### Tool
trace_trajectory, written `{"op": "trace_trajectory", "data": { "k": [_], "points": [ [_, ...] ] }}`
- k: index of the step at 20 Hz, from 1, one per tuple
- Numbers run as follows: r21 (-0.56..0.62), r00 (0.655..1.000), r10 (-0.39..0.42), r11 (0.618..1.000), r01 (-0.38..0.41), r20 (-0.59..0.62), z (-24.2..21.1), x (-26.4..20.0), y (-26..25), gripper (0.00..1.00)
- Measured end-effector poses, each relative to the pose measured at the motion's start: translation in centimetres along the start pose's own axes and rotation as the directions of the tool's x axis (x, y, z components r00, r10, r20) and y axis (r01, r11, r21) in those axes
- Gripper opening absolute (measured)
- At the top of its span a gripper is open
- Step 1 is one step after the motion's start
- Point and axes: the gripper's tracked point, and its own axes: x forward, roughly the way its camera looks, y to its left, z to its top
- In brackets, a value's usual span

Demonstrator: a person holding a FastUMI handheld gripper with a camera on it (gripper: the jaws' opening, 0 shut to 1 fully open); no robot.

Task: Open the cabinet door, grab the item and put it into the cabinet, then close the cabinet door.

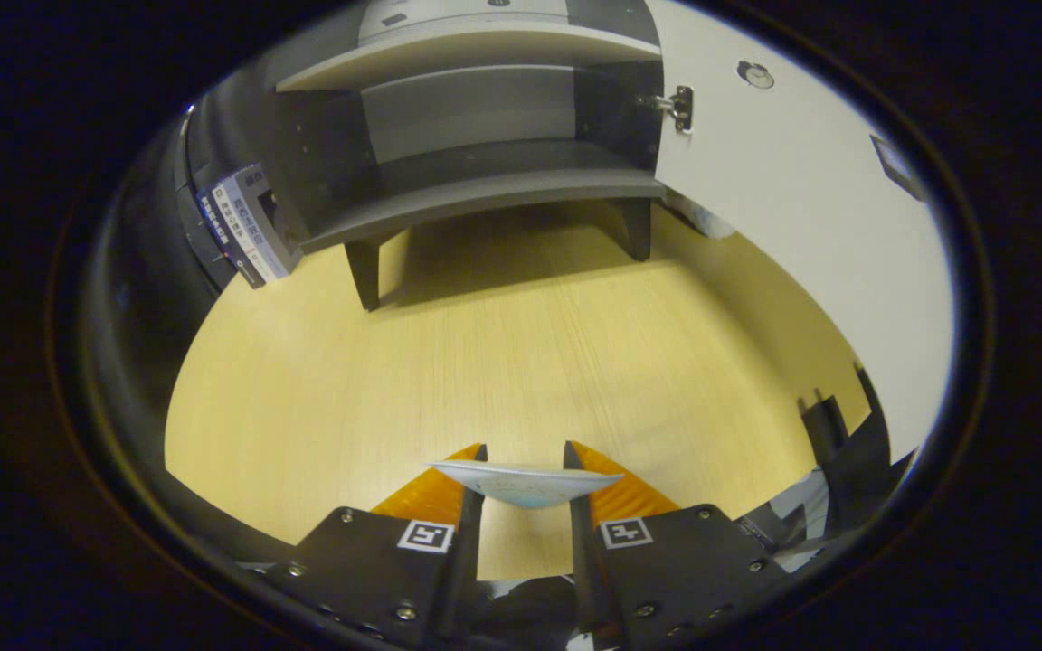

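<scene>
Gripping one flat packet point(525, 482), hand-held gripper point(525, 457); one cabinet point(476, 181) open.

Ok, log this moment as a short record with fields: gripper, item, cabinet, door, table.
gripper: shut on the item, low over the table
item: flat pale packet, held between both fingers
cabinet: beyond the fingers, on short legs, shelves look bare
door: open, swung out on the cabinet's right, hinge showing
table: light wood, cabinet stands on it
step: door open, item grabbed, not yet in the cabinet
</scene>
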Motion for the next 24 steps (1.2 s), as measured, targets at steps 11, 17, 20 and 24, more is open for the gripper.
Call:
{"op": "trace_trajectory", "data": {
  "k": [11, 17, 20, 24],
  "points": [
    [0.000, 0.970, 0.054, 0.998, -0.055, 0.236, 16.8, -8.8, 0.4, 0.44],
    [-0.016, 0.914, 0.106, 0.994, -0.109, 0.392, 26.7, -14.4, 1.5, 0.44],
    [-0.006, 0.881, 0.125, 0.990, -0.138, 0.457, 31.2, -16.3, 2.1, 0.44],
    [0.004, 0.862, 0.129, 0.989, -0.150, 0.491, 34.8, -16.7, 2.1, 0.44]
  ]
}}
